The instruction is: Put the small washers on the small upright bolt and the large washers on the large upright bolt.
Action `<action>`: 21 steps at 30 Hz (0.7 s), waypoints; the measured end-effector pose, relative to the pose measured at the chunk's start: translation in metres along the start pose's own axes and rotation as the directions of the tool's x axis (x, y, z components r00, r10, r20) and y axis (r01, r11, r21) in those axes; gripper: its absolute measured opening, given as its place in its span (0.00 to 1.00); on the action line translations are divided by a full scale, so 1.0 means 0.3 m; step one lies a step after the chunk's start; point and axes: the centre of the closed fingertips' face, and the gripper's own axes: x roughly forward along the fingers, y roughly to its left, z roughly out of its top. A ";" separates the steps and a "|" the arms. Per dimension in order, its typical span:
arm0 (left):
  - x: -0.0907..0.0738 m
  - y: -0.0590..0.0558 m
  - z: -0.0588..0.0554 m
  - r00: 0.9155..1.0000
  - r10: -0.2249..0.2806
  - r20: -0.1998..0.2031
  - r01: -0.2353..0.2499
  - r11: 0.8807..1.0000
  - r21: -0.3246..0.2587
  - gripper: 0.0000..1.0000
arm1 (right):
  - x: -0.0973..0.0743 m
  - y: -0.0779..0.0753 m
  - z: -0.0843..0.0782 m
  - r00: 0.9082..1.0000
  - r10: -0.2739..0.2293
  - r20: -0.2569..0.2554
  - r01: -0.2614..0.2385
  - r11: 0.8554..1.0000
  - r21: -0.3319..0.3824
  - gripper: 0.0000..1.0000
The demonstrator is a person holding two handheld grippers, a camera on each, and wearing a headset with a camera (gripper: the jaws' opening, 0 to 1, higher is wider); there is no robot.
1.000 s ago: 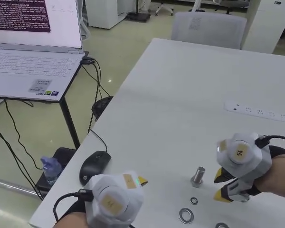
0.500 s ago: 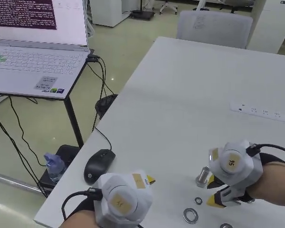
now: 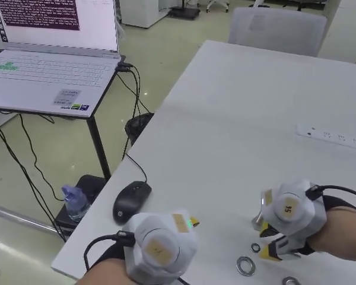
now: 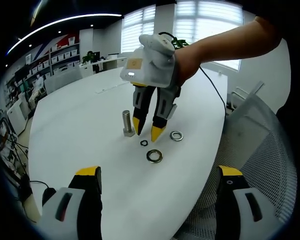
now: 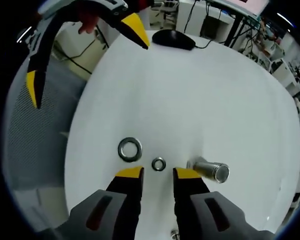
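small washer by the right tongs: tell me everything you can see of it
The small washer is a thin grey metal ring with a round centre hole, lying flat on the white table. It sits between a large washer and the upright bolt, apart from both. The right tongs hover open just short of it; only the table appears to touch it.
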 end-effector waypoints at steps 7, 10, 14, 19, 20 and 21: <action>-0.002 -0.001 0.003 1.000 -0.005 0.002 0.005 1.000 0.003 0.94 | 0.020 -0.006 0.001 1.000 -0.001 0.003 0.001 1.000 -0.004 0.23; -0.004 0.002 0.002 1.000 -0.004 0.004 0.004 1.000 -0.001 0.94 | 0.022 -0.006 0.003 1.000 -0.003 0.006 0.002 1.000 0.004 0.23; -0.002 0.004 0.007 1.000 -0.002 0.009 0.003 1.000 -0.004 0.94 | 0.029 -0.009 -0.001 1.000 -0.009 0.001 0.009 1.000 0.010 0.23; 0.002 0.001 0.018 1.000 -0.005 0.012 0.005 1.000 -0.005 0.93 | 0.035 -0.006 -0.008 1.000 -0.004 0.000 0.004 1.000 0.012 0.22; 0.002 -0.001 0.016 1.000 -0.007 0.011 0.007 1.000 -0.003 0.93 | 0.036 -0.009 -0.011 1.000 -0.010 -0.005 0.010 1.000 0.010 0.22; 0.002 -0.001 0.015 1.000 -0.007 0.012 0.007 1.000 -0.003 0.93 | 0.036 -0.008 -0.010 1.000 -0.010 -0.004 0.010 1.000 0.010 0.22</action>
